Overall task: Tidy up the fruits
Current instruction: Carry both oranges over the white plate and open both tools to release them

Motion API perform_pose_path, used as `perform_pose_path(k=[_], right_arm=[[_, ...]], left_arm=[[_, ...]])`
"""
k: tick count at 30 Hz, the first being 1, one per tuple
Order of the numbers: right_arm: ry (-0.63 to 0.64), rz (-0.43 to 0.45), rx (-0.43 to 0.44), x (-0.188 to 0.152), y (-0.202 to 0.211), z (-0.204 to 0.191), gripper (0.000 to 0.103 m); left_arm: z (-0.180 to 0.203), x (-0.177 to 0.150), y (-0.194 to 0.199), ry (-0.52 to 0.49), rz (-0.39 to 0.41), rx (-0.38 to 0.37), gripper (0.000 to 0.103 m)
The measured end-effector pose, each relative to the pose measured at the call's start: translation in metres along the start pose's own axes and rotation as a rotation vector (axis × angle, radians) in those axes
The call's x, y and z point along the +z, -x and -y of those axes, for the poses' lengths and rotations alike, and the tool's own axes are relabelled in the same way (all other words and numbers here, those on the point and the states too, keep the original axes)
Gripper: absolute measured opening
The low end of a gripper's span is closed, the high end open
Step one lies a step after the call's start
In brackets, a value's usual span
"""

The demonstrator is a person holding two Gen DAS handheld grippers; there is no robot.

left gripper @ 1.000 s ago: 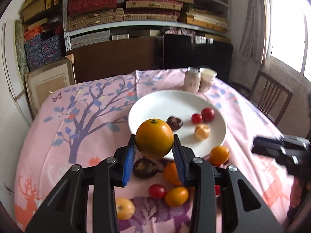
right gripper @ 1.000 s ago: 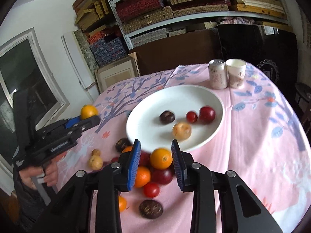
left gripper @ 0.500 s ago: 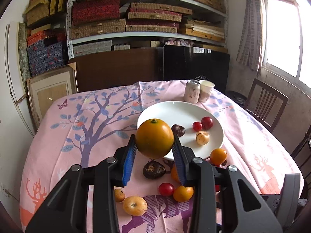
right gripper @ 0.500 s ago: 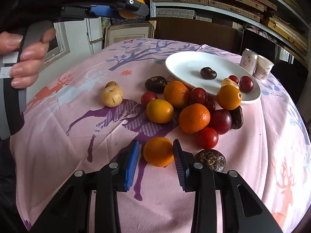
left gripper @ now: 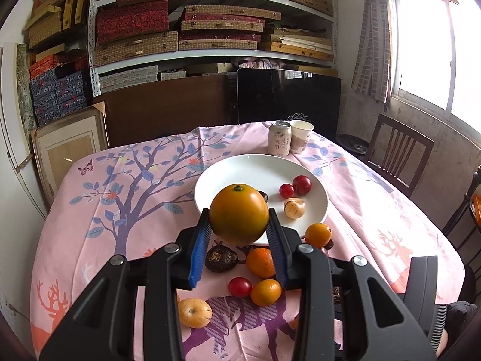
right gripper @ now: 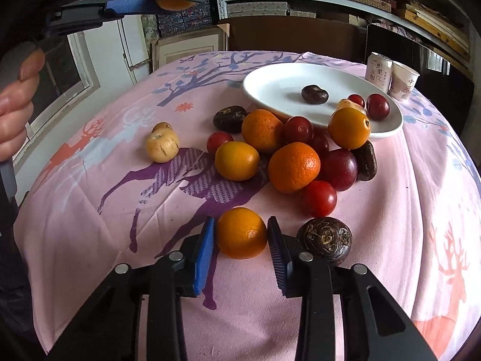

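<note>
In the left wrist view, the left gripper [left gripper: 239, 236] fills the lower half of the frame, its blue-padded jaws closed against the sides of a large orange [left gripper: 238, 214] held up in the centre of the picture. Behind it, right of centre, a white plate [left gripper: 240, 170] sits on the pink tablecloth [left gripper: 120, 180] and carries two red cherry tomatoes, a pale striped fruit [left gripper: 294, 208] and a dark fruit mostly hidden by the held orange. A drink can [left gripper: 280, 137] and a paper cup [left gripper: 301, 132] stand touching each other just past the plate's far rim. Loose fruit lies below the plate, partly covered by the gripper's fingers.

In the right wrist view, the right gripper [right gripper: 242, 251] sits at the bottom centre, its jaws parted around a small tangerine [right gripper: 241, 233] resting on the cloth; whether the pads press on it cannot be told. A dark patterned round fruit [right gripper: 324, 239] lies just right of the right finger. A heap of oranges, tomatoes and dark fruits fills the middle of the frame, touching the plate's near rim at upper right. The other gripper, holding its orange, shows at upper left.
</note>
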State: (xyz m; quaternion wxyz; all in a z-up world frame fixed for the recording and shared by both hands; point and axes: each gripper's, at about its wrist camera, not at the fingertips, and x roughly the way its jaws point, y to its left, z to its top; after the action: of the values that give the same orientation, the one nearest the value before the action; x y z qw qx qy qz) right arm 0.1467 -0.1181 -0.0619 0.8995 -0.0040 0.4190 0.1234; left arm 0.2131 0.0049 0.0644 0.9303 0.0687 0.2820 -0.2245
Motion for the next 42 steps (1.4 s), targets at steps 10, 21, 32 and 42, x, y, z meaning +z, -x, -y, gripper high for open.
perform_pose_path(k=[10, 21, 32, 42], right_arm=[[-0.061, 0.154, 0.069, 0.012, 0.046, 0.006, 0.036], [0.012, 0.425, -0.171, 0.112, 0.114, 0.062, 0.036], [-0.171, 0.151, -0.060, 0.177, -0.023, 0.134, 0.036], [-0.124, 0.097, -0.082, 0.167, -0.045, 0.125, 0.036]], left_arm=[[0.000, -0.001, 0.000, 0.004, -0.014, -0.007, 0.036], [0.000, 0.027, -0.033, 0.078, -0.008, 0.175, 0.036], [-0.003, 0.044, -0.124, 0.091, -0.026, 0.169, 0.036], [-0.004, 0.033, -0.132, 0.074, -0.065, 0.208, 0.036]])
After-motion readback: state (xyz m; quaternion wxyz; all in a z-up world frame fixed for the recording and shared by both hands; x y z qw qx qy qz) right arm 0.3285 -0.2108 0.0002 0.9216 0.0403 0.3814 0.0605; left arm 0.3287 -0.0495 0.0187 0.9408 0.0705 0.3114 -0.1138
